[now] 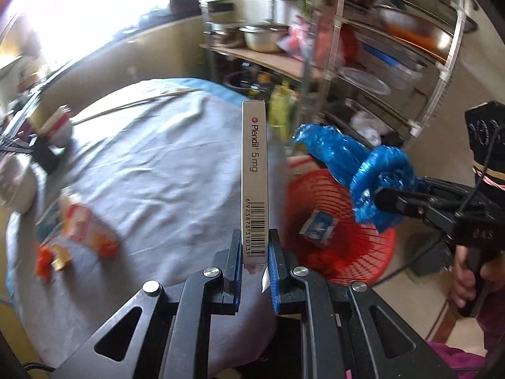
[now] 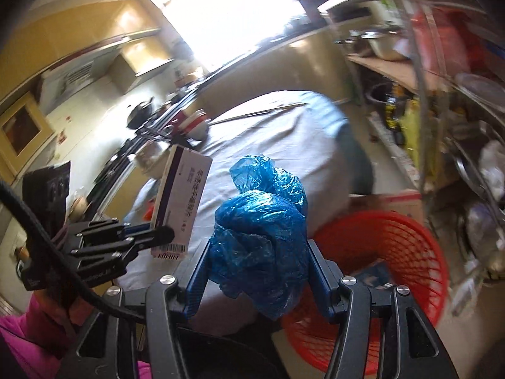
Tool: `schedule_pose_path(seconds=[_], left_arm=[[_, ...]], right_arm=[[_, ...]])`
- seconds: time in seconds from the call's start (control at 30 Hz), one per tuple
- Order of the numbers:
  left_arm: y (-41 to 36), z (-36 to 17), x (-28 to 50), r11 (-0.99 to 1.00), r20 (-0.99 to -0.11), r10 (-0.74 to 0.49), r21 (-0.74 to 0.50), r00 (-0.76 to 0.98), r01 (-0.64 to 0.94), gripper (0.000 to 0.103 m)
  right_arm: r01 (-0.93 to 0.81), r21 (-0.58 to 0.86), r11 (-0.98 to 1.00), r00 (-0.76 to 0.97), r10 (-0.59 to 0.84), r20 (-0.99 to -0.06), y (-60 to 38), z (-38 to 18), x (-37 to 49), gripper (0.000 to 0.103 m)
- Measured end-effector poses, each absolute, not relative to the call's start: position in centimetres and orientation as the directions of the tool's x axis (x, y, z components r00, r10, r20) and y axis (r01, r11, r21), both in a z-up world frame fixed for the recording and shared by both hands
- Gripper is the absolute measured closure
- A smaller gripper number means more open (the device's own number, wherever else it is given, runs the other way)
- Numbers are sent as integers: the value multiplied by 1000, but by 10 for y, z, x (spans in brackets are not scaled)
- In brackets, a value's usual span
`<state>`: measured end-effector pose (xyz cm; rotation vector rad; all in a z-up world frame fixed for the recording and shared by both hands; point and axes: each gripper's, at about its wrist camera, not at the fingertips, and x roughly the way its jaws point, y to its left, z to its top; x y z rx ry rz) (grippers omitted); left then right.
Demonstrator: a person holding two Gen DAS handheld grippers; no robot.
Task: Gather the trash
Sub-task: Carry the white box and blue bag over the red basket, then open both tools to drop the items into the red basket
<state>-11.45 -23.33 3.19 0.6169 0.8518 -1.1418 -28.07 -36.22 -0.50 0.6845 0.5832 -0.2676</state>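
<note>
My left gripper [image 1: 255, 240] is shut on the barcode end of a slim white medicine box [image 1: 255, 170], which stands upright over the edge of the table. The box [image 2: 183, 202] and the left gripper [image 2: 161, 235] also show at the left of the right wrist view. My right gripper [image 2: 257, 252] is shut on a crumpled blue plastic bag [image 2: 262, 221]. In the left wrist view that bag [image 1: 356, 164] hangs above a red mesh basket [image 1: 363, 246]. The basket [image 2: 394, 243] stands on the floor beside the table. A small blue-and-white carton [image 1: 318, 225] lies inside it.
A grey cloth covers the round table [image 1: 151, 164]. On it lie orange-and-white packets [image 1: 85, 224], a bowl [image 1: 58, 126] and long thin sticks [image 1: 135, 104]. A metal rack of pots [image 1: 378, 63] stands behind the basket. A cardboard box [image 2: 394, 202] sits against the basket.
</note>
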Motion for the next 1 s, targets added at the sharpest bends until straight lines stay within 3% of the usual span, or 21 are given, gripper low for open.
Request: schedule_pose_path(seconds=[0.33,0.4,0.47,0.5,0.7,1.0], left_arm=[[-299,0,-154,127,-870,-485,-171,-89,977,86],[-308,-7,-156,113,-873,-471,-203,-128,973,77],[-315,-17,-155,120,-878,-452,-236,-158,964,45],[-316,-19,-154,129,-877,-452,-244,-162,961,41],[-297,-14,-135,197,-878,-470,-204,-90,959,40],[-225,18,-89,421,-846,-485,-4,221,907,39]], right_arm=[[553,553,623,755,-94,-649,-406,-35,-329,37],[573,571,588,748,-90,-658,-413,-43,-335,33],[591,593,547,742,-80,-666,-422,-52,-341,29],[590,610,529,747,-71,-661,-425,-55,-344,29],[598,632,492,756,-83,-650,-436,-59,-351,29],[507,634,584,783,-5,-622,-408,-41,-294,29]])
